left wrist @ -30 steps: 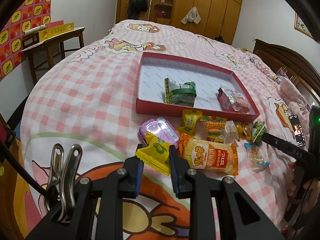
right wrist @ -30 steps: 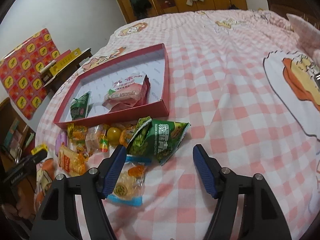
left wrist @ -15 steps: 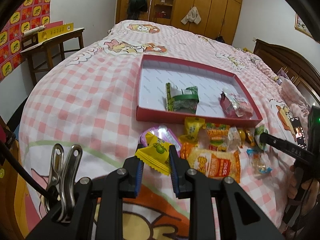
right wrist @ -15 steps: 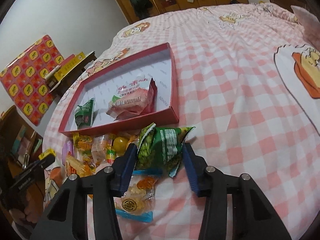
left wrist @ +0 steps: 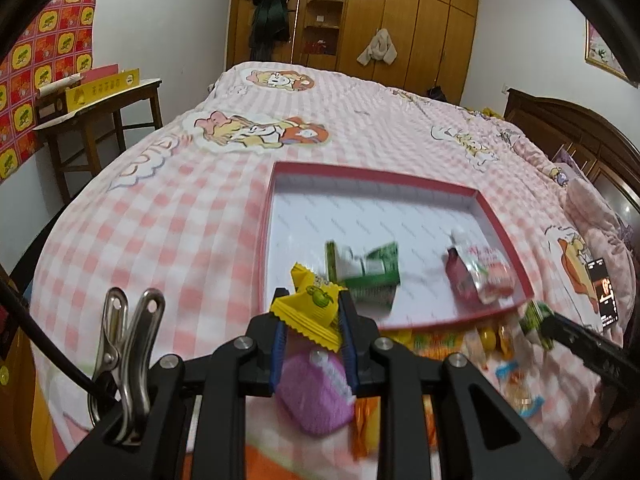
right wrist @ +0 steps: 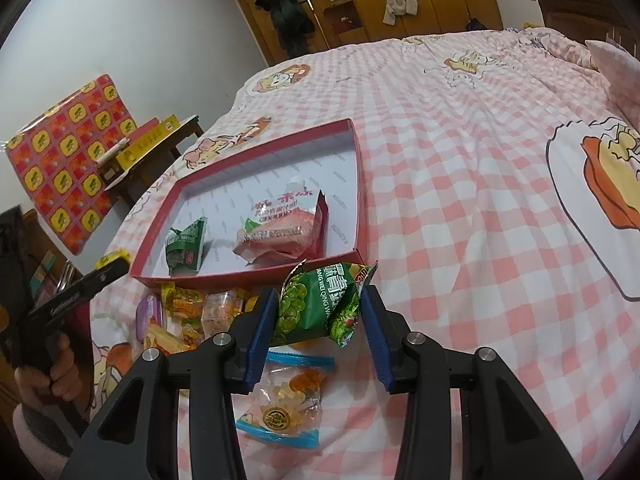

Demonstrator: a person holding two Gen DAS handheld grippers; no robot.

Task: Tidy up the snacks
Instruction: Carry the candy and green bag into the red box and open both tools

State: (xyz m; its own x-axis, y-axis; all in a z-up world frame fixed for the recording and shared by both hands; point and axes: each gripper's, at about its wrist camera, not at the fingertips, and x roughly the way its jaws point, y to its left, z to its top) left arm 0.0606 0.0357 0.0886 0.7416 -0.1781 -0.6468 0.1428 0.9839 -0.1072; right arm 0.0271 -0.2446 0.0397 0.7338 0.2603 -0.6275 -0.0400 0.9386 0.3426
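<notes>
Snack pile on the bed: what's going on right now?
A person with a gripper in each hand is sorting snacks into the red tray. The left gripper is shut on a yellow candy packet. The right gripper, whose jaws have just been closing, pinches a green snack bag. Two packets already lie in the tray.

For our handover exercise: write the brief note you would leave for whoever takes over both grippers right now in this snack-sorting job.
Left gripper: shut on a small yellow crinkle-edged candy packet, carried above the bed near the tray's front wall.
Right gripper: jaws have just been closing and now pinch a green foil snack bag beside the tray's near corner.
Shallow red cardboard tray: already holds a small green packet and a pink-and-red wrapped snack.
Left to do: drop both held packets in the tray, then clear the loose pile in front, including the purple oval case and the clear gummy bag.
</notes>
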